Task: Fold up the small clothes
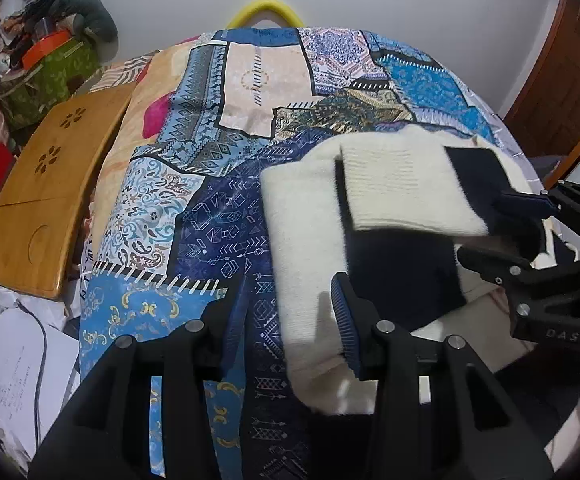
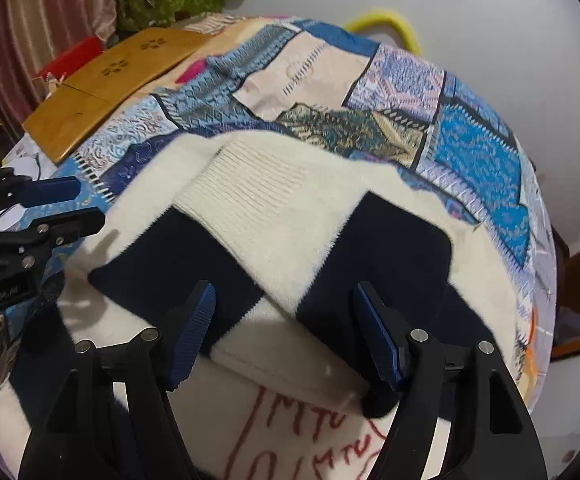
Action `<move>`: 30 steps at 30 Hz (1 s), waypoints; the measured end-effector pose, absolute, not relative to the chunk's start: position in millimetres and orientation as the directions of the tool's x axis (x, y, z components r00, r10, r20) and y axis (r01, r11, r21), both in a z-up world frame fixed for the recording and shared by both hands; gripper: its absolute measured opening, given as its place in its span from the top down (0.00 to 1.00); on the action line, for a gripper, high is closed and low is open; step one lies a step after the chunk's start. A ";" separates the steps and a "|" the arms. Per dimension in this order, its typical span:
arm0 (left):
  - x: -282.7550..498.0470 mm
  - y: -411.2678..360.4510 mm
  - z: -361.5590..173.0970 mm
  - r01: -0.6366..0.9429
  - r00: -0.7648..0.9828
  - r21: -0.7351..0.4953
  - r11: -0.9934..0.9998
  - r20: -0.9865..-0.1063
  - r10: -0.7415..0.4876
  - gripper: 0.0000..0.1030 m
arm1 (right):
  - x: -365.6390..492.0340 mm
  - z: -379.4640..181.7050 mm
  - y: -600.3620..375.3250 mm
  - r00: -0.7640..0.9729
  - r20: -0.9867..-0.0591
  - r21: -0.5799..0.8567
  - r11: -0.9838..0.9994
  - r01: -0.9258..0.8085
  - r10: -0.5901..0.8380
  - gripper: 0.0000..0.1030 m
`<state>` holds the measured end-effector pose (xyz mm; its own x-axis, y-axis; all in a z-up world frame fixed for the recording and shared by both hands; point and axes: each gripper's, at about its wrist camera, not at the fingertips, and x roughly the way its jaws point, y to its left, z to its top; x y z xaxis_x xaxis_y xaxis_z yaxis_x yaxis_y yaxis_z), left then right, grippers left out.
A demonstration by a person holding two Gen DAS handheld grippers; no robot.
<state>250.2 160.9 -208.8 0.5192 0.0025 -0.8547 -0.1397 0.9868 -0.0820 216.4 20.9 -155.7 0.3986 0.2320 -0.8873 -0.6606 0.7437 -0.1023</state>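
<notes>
A cream and navy striped knit sweater (image 2: 274, 208) lies on the patchwork bedspread (image 1: 218, 168), with both sleeves folded across its body and red lettering near its lower part. It also shows in the left wrist view (image 1: 313, 240). My left gripper (image 1: 290, 320) is open and empty, hovering over the sweater's left edge; it shows in the right wrist view (image 2: 50, 204) at the far left. My right gripper (image 2: 286, 336) is open and empty just above the folded sleeves; it shows in the left wrist view (image 1: 505, 228) at the right.
A wooden lap tray (image 1: 50, 196) lies on the bed to the left. Papers and a cable (image 1: 22, 368) lie by the bed's near left. A cluttered green box (image 1: 50, 76) stands at the back left. A yellow hoop (image 1: 266, 10) rests against the far wall.
</notes>
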 end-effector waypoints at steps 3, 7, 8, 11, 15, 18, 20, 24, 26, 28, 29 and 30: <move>250.4 161.8 -214.7 -0.141 0.509 -0.098 0.985 -0.861 -0.013 0.59 | 217.8 -164.0 26.6 0.383 -0.898 -0.106 0.741 -0.663 0.214 0.34; 249.6 160.8 -217.5 -0.138 0.505 -0.089 0.986 -0.863 -0.008 0.59 | 215.1 -163.7 38.3 0.372 -0.894 -0.084 0.724 -0.684 0.248 0.35; 249.6 160.9 -217.9 -0.137 0.504 -0.089 0.987 -0.864 -0.008 0.59 | 214.2 -163.6 43.0 0.368 -0.892 -0.076 0.716 -0.694 0.262 0.36; 248.9 162.6 -219.8 -0.139 0.497 -0.086 0.987 -0.868 -0.006 0.59 | 215.7 -167.7 55.5 0.350 -0.892 -0.053 0.704 -0.708 0.285 0.38; 248.6 167.2 -221.1 -0.145 0.491 -0.091 0.985 -0.871 -0.008 0.59 | 221.8 -178.8 67.4 0.362 -0.891 -0.070 0.705 -0.706 0.273 0.58; 249.4 169.3 -222.1 -0.150 0.490 -0.090 0.985 -0.872 -0.005 0.59 | 226.0 -182.3 66.9 0.393 -0.879 -0.089 0.718 -0.690 0.269 0.78; 250.7 170.0 -223.7 -0.154 0.485 -0.086 0.984 -0.875 -0.001 0.59 | 230.0 -180.2 61.3 0.395 -0.873 -0.069 0.730 -0.680 0.286 0.90; 253.4 166.9 -223.6 -0.156 0.476 -0.075 0.985 -0.879 0.008 0.59 | 233.8 -166.9 42.4 0.402 -0.849 0.000 0.761 -0.649 0.343 0.93; 253.4 164.0 -220.5 -0.153 0.481 -0.070 0.986 -0.877 0.012 0.59 | 232.9 -157.6 32.4 0.418 -0.831 0.024 0.774 -0.633 0.367 0.93; 253.8 159.9 -216.4 -0.148 0.486 -0.067 0.987 -0.874 0.014 0.59 | 232.0 -146.1 20.0 0.435 -0.811 0.048 0.785 -0.617 0.392 0.93; 254.1 157.5 -214.1 -0.144 0.489 -0.064 0.987 -0.872 0.015 0.59 | 231.8 -141.3 14.6 0.446 -0.802 0.053 0.790 -0.610 0.398 0.93; 254.4 154.6 -211.4 -0.141 0.492 -0.059 0.988 -0.871 0.019 0.59 | 231.9 -135.9 8.3 0.459 -0.791 0.057 0.796 -0.602 0.404 0.93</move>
